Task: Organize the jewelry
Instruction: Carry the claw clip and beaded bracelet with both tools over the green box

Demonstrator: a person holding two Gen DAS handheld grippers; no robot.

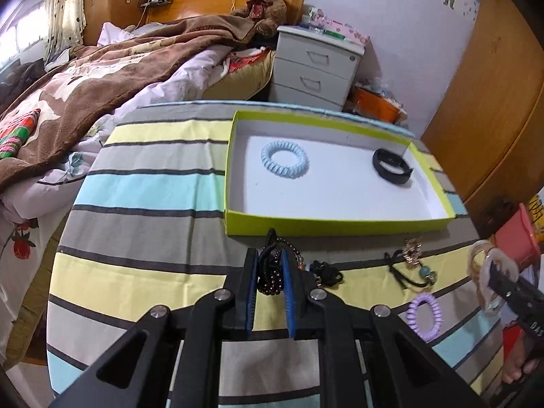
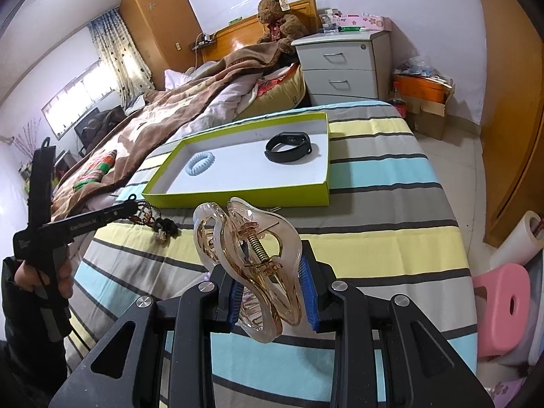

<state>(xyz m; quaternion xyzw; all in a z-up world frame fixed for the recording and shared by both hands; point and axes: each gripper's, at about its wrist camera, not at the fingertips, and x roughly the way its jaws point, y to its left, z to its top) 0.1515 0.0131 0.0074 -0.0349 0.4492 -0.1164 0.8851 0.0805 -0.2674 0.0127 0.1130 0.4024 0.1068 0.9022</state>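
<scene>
The left hand-held gripper (image 1: 269, 273) is clenched on a dark beaded bracelet (image 1: 272, 272), its blue ribbed pads pinching the glossy round beads just short of the near wall of the box (image 1: 340, 226); part of the strand trails down toward the striped cloth. The right hand-held gripper (image 2: 271, 294) grasps a clear amber hair claw (image 2: 246, 265), a smooth, curved plastic piece with a coiled metal spring at its hinge, held above the surface (image 2: 391, 238).

The task looks partly done. Two things already lie in the shallow lime-green cardboard box with its white floor: a pale blue spiral hair tie (image 1: 285, 159), ridged like a phone cord, and a matte black wristband (image 1: 392, 166), well apart from each other. Both held pieces are likely bound for the box next.

Left on the cloth are a lilac spiral hair tie (image 1: 426, 316), a black cord with a gilt charm and a teal bead (image 1: 411, 265), and a small dark tangle (image 1: 323, 272) too bunched to identify. The cloth itself is soft cotton in grey, yellow and aqua bands.
</scene>
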